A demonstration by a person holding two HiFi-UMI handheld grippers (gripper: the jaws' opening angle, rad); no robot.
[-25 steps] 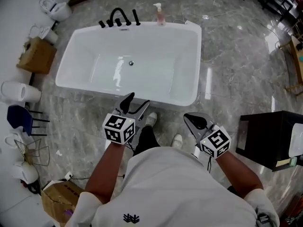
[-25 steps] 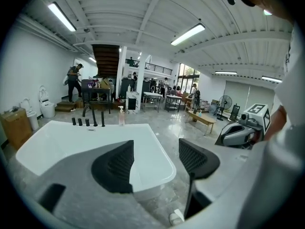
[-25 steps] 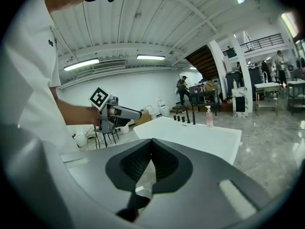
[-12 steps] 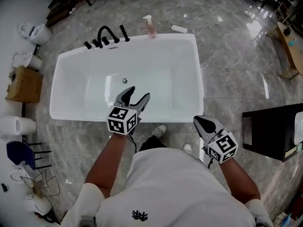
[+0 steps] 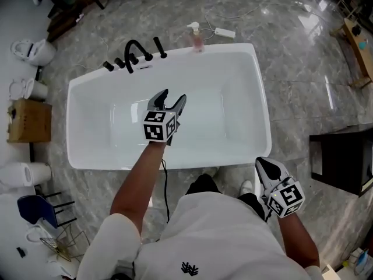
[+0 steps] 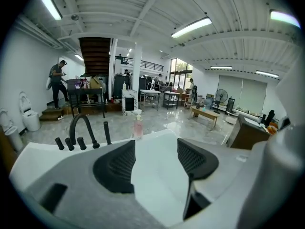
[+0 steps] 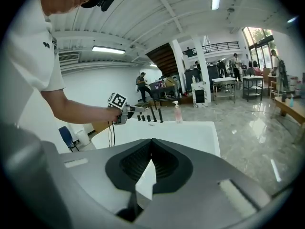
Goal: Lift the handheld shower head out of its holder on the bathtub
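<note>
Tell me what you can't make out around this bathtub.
- Shower head: head view, too small to show its holder.
- Soap bottle: left gripper view, label too small to read.
- Dark cabinet: head view, cut off by the right edge.
- Person by the stairs: left gripper view, too small for detail.

left tool (image 5: 173, 96) empty, jaws apart, just closing — right tool (image 5: 265, 163) closed
</note>
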